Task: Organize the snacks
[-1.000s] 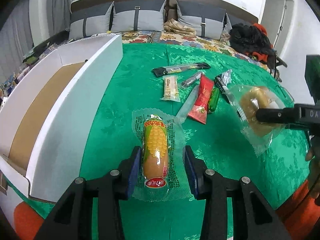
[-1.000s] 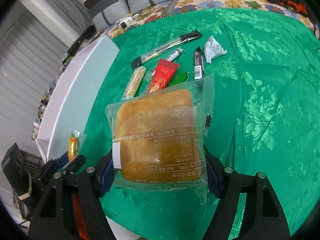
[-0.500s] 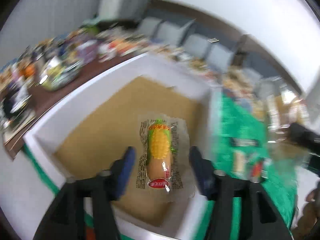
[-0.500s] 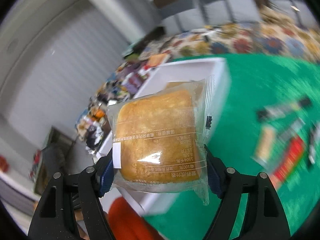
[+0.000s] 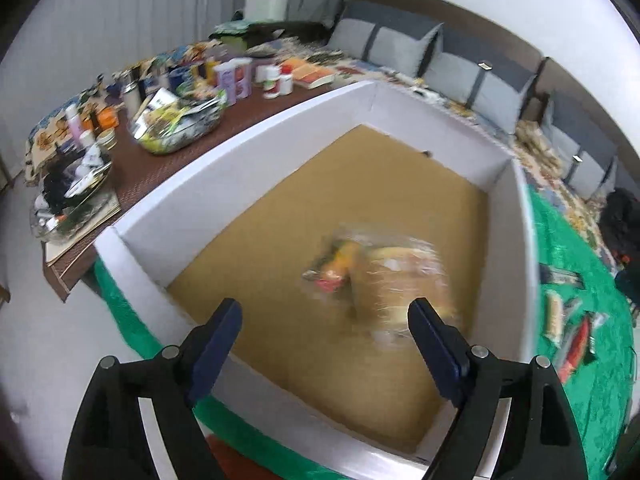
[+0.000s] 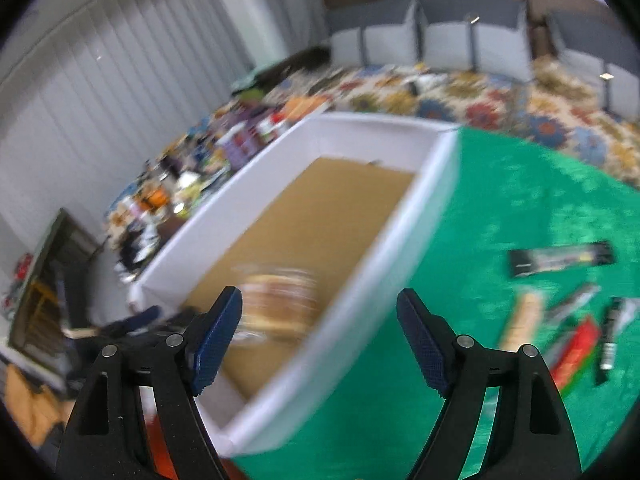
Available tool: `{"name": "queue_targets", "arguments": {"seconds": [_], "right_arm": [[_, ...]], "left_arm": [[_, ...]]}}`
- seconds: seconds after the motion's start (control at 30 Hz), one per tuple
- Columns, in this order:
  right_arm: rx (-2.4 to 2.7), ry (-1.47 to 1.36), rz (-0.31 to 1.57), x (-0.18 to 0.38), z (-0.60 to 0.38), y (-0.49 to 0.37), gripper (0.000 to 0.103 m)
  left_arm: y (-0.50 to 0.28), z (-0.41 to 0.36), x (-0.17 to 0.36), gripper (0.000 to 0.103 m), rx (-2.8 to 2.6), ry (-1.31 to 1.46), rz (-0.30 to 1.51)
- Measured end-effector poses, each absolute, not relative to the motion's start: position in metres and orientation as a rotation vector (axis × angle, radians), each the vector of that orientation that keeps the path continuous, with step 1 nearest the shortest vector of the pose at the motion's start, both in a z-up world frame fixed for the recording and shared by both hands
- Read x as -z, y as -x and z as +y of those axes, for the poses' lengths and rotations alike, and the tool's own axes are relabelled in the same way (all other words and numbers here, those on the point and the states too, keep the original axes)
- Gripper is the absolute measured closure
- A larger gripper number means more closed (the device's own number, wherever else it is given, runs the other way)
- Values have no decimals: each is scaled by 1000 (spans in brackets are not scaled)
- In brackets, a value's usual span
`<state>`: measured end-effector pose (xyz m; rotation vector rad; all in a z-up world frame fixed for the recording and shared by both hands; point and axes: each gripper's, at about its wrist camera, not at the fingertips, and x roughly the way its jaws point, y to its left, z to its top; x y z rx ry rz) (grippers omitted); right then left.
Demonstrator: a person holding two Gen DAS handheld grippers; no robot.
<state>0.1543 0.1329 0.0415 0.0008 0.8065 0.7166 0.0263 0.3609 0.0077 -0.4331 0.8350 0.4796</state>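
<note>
Over the white box [image 5: 248, 148], both tongs hung with nothing in them. Left gripper [image 5: 325, 322]: jaws were opening, already wide, nothing between the pads. Right gripper [image 6: 320, 320]: jaws spread wide, also empty.

Snack locations:
- Corn sausage pack [image 5: 334, 264] was on the brown cardboard floor of the box, badly blurred, toward the wall nearest the green cloth.
- Bread pack [image 5: 404, 284] was just beside it, touching or overlapping; blur made it impossible to say which. In the right wrist view it showed as a smear [image 6: 280, 300] inside the box behind the left pad.
- Both looked to be mid-drop or just landed; couldn't tell if settled.

Rest of the pile was out on the green tablecloth [image 6: 500, 208]: long black pack [image 6: 560, 258], pale wafer-type bar [image 6: 522, 320], red sachet [image 6: 576, 350], a few slim dark and silver sticks next to them. All well apart from the box.

Step, as I read it: release into the box, first two items.

Next move would need:
- both hands to swing across the box wall toward the pile
- jaws kept wide
- picks taken from the edge of the cluster, since the thin sticks lay tight together and flat on the cloth: easy to pinch two at once or snag fabric.
</note>
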Motion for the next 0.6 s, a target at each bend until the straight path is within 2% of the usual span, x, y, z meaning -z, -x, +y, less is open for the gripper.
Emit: {"name": "queue_targets", "arguments": {"seconds": [0.1, 0.2, 0.33, 0.47, 0.6], "right_arm": [[-584, 52, 726, -17, 68, -149, 20], [-393, 135, 730, 31, -9, -146, 20], [-176, 158, 818, 84, -106, -144, 20], [12, 59, 859, 110, -196, -143, 20], [89, -21, 863, 117, -240, -145, 20]], "left_arm": [[-30, 325, -23, 18, -393, 388, 794], [-31, 282, -35, 17, -277, 347, 761], [-38, 202, -39, 5, -80, 281, 759], [-60, 122, -8, 4, 57, 204, 858], [-87, 75, 35, 4, 56, 92, 943]]}}
